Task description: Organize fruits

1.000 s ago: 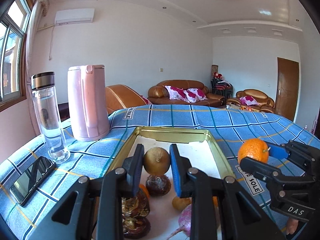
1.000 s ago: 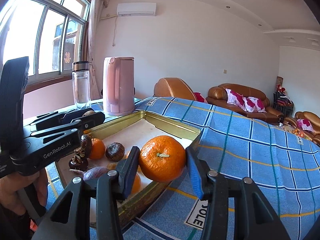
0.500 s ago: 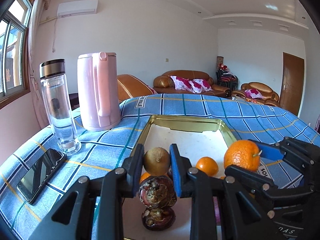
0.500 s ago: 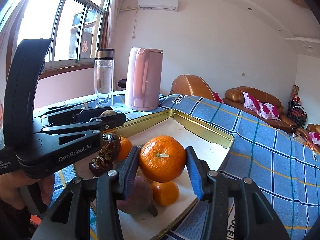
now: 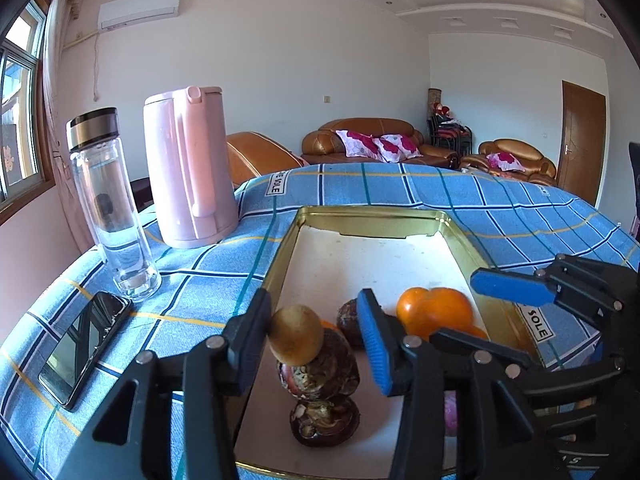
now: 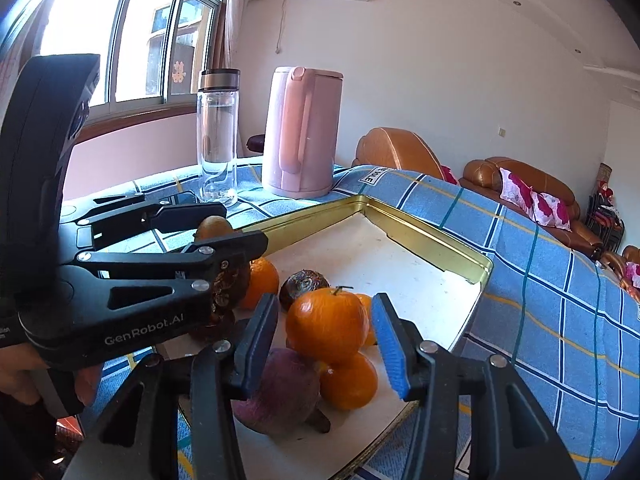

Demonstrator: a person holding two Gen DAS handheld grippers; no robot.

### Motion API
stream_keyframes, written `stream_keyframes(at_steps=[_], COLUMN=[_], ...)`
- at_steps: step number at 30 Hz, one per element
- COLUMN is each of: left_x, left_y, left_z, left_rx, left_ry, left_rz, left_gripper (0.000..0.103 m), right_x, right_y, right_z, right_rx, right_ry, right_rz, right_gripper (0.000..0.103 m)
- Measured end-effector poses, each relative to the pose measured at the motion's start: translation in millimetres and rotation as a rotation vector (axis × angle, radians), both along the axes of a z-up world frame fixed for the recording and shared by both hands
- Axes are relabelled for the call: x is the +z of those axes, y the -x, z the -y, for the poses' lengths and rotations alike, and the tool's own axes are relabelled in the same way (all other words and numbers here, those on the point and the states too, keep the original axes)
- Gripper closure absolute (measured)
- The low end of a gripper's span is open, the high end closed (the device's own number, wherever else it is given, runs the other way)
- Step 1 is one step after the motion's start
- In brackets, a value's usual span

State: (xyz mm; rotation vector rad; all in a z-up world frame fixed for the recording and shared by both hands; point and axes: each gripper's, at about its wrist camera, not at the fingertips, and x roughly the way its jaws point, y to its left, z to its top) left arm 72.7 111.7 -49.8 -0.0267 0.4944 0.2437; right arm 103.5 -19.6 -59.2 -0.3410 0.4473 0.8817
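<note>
A gold-rimmed tray [image 5: 372,220] [image 6: 432,236] holds a pile of fruit. My left gripper [image 5: 314,326] is opening. A brown round fruit [image 5: 296,338] sits between its jaws on top of a dark wrinkled fruit [image 5: 320,374]; it touches only the left finger, and the right pad stands clear. My right gripper [image 6: 326,316] is opening too. An orange [image 6: 320,332] lies between its pads with a gap on each side, resting on other oranges [image 6: 350,384] and a purple fruit [image 6: 276,392]. The left wrist view also shows the orange [image 5: 434,312].
A pink kettle [image 5: 188,168], a glass bottle [image 5: 108,208] and a black phone [image 5: 80,344] stand left of the tray on the blue checked cloth [image 5: 520,208]. A hand [image 6: 88,384] holds the left gripper. Brown sofas stand beyond the table.
Both pairs of jaws have widened. The brown fruit and the orange, gripped before, now rest on the pile in the tray. The right gripper moved left over the tray.
</note>
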Motion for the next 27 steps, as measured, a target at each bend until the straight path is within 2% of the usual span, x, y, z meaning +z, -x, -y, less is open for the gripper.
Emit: stream_keyframes(at_steps=[2, 6, 9, 13, 17, 27], left_x=[1, 2, 4, 10, 16, 23], left_y=[2, 8, 13, 22, 28, 33], left_z=[1, 1, 3, 4, 7, 17], left_rx=[0.002, 0.011, 0.008, 0.01, 0.008, 0.004], left_ry=[-0.005, -0.011, -0.012, -0.011, -0.013, -0.024], left_rz=[0.004, 0.021, 0.032, 0.067, 0.091, 0.12], left_gripper=[0.049, 0.033, 0.032, 0.025, 0.024, 0.012], right_x=[1, 3, 4, 6, 9, 22], right_y=[0, 3, 6, 8, 8, 4], right_z=[1, 8, 14, 26, 41, 73], right_rx=[-0.003, -0.015, -0.027, -0.057, -0.102, -0.223], right_ry=[-0.004, -0.026, -0.037, -0.056, -0.084, -0.13], right_rz=[-0.001, 0.005, 0.013, 0.022, 0.03, 0.065], right_gripper=[0.045, 0.041, 0.041, 0.038, 0.034, 0.028])
